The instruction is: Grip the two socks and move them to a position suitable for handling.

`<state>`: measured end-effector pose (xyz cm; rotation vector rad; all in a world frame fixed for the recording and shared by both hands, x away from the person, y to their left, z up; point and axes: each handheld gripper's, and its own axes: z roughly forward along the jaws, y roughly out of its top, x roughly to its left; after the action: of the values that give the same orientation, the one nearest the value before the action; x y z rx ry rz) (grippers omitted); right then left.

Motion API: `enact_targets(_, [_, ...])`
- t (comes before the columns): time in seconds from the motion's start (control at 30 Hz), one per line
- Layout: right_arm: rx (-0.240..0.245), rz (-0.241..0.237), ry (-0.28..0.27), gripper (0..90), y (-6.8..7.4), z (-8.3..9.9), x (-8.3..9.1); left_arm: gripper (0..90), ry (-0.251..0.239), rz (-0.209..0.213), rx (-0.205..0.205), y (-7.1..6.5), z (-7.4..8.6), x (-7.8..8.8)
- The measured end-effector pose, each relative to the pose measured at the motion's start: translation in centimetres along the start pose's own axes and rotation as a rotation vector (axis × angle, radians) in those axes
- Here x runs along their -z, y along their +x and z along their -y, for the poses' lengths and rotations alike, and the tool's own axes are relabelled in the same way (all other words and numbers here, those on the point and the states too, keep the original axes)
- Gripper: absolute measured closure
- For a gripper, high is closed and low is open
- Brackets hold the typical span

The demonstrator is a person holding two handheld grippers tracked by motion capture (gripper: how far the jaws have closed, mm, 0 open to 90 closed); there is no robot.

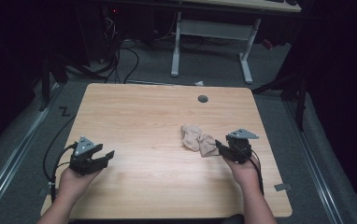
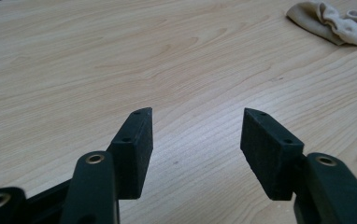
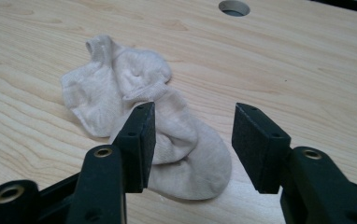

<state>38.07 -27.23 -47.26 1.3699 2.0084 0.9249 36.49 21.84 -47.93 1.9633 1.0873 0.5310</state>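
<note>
On the light wooden table lies a crumpled beige sock, right of the table's middle and nearer the person's side than the round cable hole in the far part of the top. In the right gripper view the sock is bunched into folds, its cuff end lying farther away and its rounded toe end nearest the camera.

The right hand-held gripper sits just beside the sock's right end, held in the person's right hand. Its 2 black jaws stand apart, released, with nothing between them. In the right gripper view the right hand-held gripper has its left jaw in front of the sock's near end, while the right jaw stands over bare wood; whether the left jaw touches the fabric cannot be told.

The left hand-held gripper is held in the left hand near the table's left front, well apart from the sock. Its jaws are also spread wide and hold nothing. In the left gripper view the left hand-held gripper points across bare wood grain, with the sock at the upper right corner.

A white-legged desk and dark cables stand on the grey floor beyond the table.
</note>
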Motion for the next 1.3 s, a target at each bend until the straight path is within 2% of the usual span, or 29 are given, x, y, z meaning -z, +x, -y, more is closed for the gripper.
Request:
enact_targets(0.17, [-0.004,-0.003,0.011,48.2,-0.1,0.2,0.0,42.0,0.006,0.011,0.014,0.0,-0.3,-0.3])
enact_targets(0.33, [-0.042,0.001,0.006,46.9,-0.8,0.5,0.6,40.7,-0.008,0.014,0.008,-0.2,-0.6,-0.4])
enact_targets(0.4, [-0.052,0.004,-0.002,46.6,-1.0,0.5,0.7,38.1,0.001,0.016,0.010,-0.2,-0.6,-0.4])
enact_targets(0.57, [-0.036,0.007,-0.008,47.6,-0.6,0.2,0.5,36.9,0.002,0.014,0.021,0.0,-0.6,-0.2])
enact_targets(0.77, [-0.015,0.000,-0.004,56.0,0.0,-0.5,-0.3,37.4,0.004,0.002,0.004,-0.1,-0.5,-0.2])
enact_targets(0.87, [-0.019,-0.013,0.020,58.1,0.2,-0.9,-0.9,37.6,0.012,0.002,-0.005,-0.1,-0.4,-0.1])
enact_targets(1.0, [-0.007,-0.016,0.037,56.4,0.5,-1.2,-1.6,37.8,0.017,0.003,-0.001,0.0,-0.2,0.1])
enact_targets(1.1, [0.007,-0.027,0.062,54.4,0.8,-1.4,-2.8,37.8,0.023,0.001,0.000,0.2,0.1,0.4])
enact_targets(1.3, [-0.010,-0.041,0.106,53.3,0.6,-1.4,-4.2,37.6,0.025,-0.009,0.007,0.6,0.5,1.0])
